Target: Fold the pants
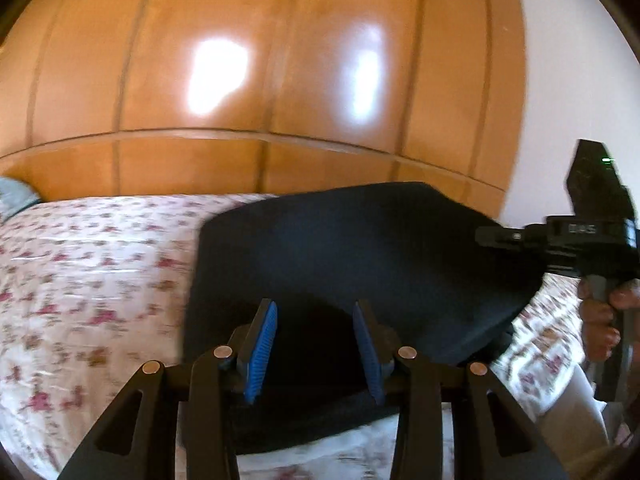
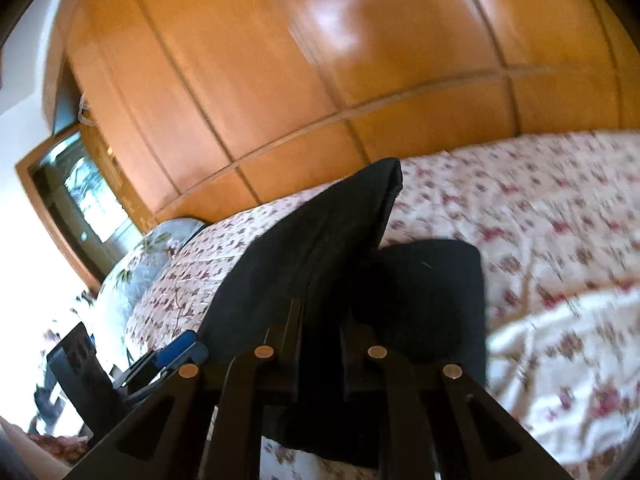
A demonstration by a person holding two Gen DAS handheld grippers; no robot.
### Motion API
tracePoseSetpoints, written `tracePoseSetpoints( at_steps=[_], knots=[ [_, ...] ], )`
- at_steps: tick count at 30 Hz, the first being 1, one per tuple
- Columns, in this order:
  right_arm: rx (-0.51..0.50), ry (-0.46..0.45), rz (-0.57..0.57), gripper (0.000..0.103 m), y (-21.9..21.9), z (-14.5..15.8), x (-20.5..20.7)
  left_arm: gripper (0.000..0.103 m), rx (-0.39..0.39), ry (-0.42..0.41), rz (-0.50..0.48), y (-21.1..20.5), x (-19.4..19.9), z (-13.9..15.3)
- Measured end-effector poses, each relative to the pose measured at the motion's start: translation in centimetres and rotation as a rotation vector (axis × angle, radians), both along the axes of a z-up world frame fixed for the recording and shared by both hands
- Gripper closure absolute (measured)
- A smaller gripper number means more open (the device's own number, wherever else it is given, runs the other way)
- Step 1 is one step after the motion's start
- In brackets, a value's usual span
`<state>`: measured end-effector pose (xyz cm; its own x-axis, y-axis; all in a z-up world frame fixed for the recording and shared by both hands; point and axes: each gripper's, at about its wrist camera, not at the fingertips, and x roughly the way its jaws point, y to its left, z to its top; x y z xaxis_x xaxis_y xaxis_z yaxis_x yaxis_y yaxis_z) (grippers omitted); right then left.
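Observation:
Dark navy pants (image 1: 360, 248) lie partly folded on a floral bedspread (image 1: 88, 280). My left gripper (image 1: 316, 344) is open, its blue pads (image 1: 262, 344) standing apart just above the near part of the pants, with nothing between them. My right gripper (image 1: 496, 236) enters from the right in the left wrist view and holds the pants' right edge lifted. In the right wrist view my right gripper (image 2: 320, 320) is shut on the pants (image 2: 320, 232), which rise as a raised flap above a lower folded layer (image 2: 432, 292). My left gripper (image 2: 176, 354) shows at lower left there.
A wooden wardrobe (image 1: 260, 80) stands behind the bed. A pale blue floral pillow (image 2: 132, 264) lies at the bed's head, with a mirror (image 2: 80, 196) beyond it. A white wall (image 1: 568, 80) is at the right. A hand (image 1: 600, 320) grips the right tool's handle.

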<state>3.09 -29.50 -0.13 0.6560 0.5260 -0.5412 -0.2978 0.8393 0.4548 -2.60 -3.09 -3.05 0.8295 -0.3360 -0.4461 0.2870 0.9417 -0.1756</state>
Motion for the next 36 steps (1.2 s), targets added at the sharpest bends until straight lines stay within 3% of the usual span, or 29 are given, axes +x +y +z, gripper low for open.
tracePoseSetpoints(
  at_steps=[3, 5, 6, 9, 11, 16, 22, 26, 32, 36],
  knots=[
    [-0.014, 0.071, -0.057, 0.088, -1.9, -2.5, 0.4, 0.062, 0.056, 0.044, -0.059, -2.2, 0.8, -1.1],
    [-0.04, 0.115, -0.068, 0.083, -2.2, -4.5, 0.8, 0.048, 0.094, 0.037, -0.077, -3.5, 0.8, -1.9],
    [-0.026, 0.103, -0.082, 0.082, -2.3, -5.0, 0.6, 0.042, 0.112, 0.023, -0.084, -3.9, 0.6, -2.0],
    [-0.01, 0.072, -0.099, 0.077, -2.2, -5.1, 0.2, 0.041, 0.158, 0.014, -0.095, -4.5, 0.1, -1.9],
    [-0.066, 0.057, -0.1, 0.076, -1.9, -4.3, 0.1, 0.041, 0.126, 0.036, -0.106, -4.1, -0.4, -1.4],
    [-0.278, -0.101, -0.195, 0.073, -1.2, -0.8, -1.2, 0.041, 0.01, 0.079, -0.073, -1.9, 0.3, 0.7],
    [-0.331, -0.194, -0.135, 0.073, 1.1, 2.8, -0.7, 0.041, -0.029, 0.104, 0.006, 0.2, 4.7, 4.2],
    [-0.375, -0.203, -0.063, 0.073, 4.3, 3.7, 1.1, 0.041, 0.085, 0.189, -0.006, -1.4, 9.4, 5.0],
    [-0.388, -0.078, 0.035, 0.073, 7.9, 2.3, 5.5, 0.05, 0.263, 0.254, -0.05, -4.5, 13.8, 3.5],
    [-0.504, -0.064, 0.023, 0.073, 9.0, 0.1, 7.9, 0.05, 0.247, 0.324, -0.02, -4.1, 16.8, 1.2]
  ],
)
